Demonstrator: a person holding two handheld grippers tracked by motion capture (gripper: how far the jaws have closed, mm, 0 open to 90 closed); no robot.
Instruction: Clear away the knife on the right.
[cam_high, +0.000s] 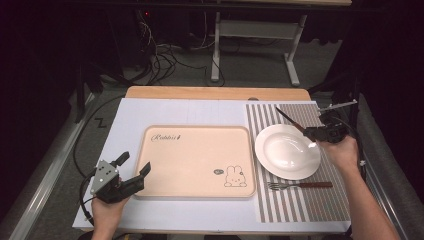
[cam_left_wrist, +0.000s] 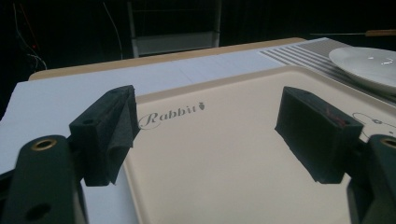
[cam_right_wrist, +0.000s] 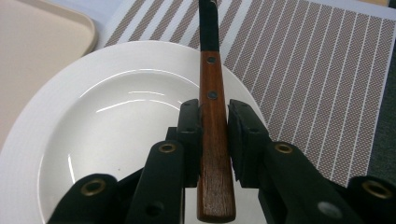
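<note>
My right gripper (cam_high: 320, 134) is shut on the wooden handle of a knife (cam_high: 289, 120), held above the far right rim of a white plate (cam_high: 287, 152). In the right gripper view the pads (cam_right_wrist: 190, 126) clamp the knife handle (cam_right_wrist: 212, 88) on both sides, and the dark blade points away over the plate (cam_right_wrist: 116, 140). My left gripper (cam_high: 135, 161) hovers at the near left corner of a beige rabbit tray (cam_high: 195, 155). Its jaws stand wide open with nothing between them. In the left gripper view this gripper (cam_left_wrist: 210, 126) looks across the bare tray (cam_left_wrist: 224, 177).
A fork (cam_high: 300, 185) with a wooden handle lies on the striped placemat (cam_high: 300, 205) in front of the plate. The placemat (cam_right_wrist: 303, 70) covers the right side of a white board (cam_high: 150, 110) on the wooden table. Cables and a desk frame stand beyond the far edge.
</note>
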